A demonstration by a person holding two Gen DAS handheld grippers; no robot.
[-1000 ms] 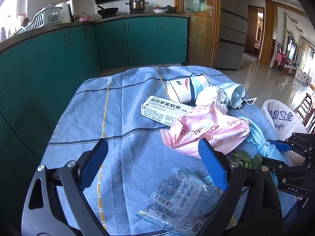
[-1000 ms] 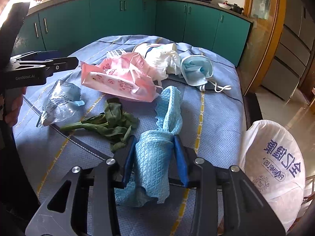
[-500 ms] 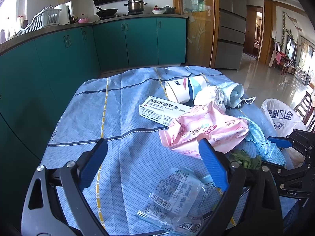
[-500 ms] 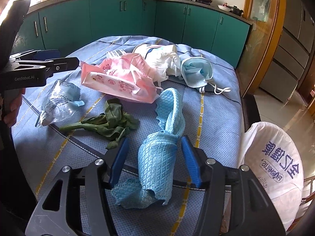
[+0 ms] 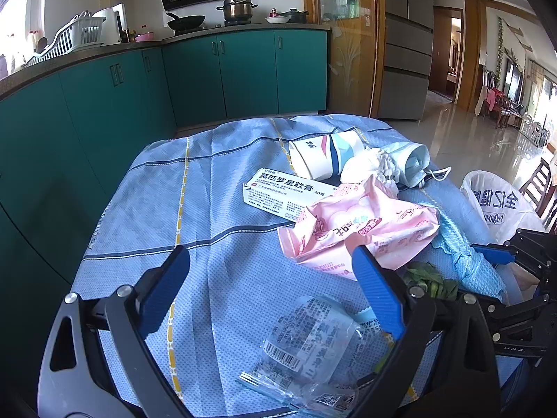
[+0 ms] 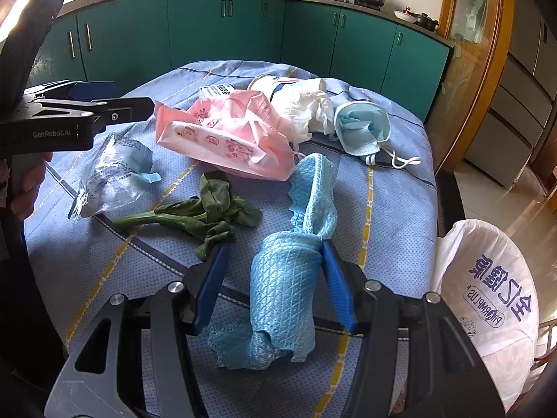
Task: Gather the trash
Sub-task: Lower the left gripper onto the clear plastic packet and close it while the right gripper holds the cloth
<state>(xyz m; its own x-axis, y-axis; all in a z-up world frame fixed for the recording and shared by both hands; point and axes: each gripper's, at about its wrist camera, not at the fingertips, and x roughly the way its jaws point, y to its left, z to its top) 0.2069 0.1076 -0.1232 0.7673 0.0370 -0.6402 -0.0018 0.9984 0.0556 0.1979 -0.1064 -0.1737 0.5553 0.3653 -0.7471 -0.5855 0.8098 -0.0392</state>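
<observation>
Teal kitchen cabinets [image 6: 226, 35] ring your table, which wears a blue cloth w/ yellow and dark stripes [image 5: 209, 244]. Your task item right now: the light-blue waffle-weave rag [image 6: 289, 278], scalloped edge, twisted into a loose roll w/ a pinched waist. It lies between the fingers of your right gripper [image 6: 275, 271], long axis running away from you toward the pink wipes pack [image 6: 226, 136], far end fanned and propped up against that pack. Right jaws are spread; the right pad looks to touch the rag, the left pad stands apart from it, so no grasp. Wilted greens [image 6: 205, 216] lie just left of the rag. White trash bag [image 6: 487, 289] hangs off the table edge, right side. Your left gripper [image 5: 271, 289] hovers w/ jaws wide apart, nothing between the pads, over a clear crinkled wrapper [image 5: 313, 348]. Farther back: ointment box [image 5: 285, 195], paper cup [image 5: 323, 160], white tissue wad [image 6: 306, 108], blue face mask [image 6: 362, 129].
</observation>
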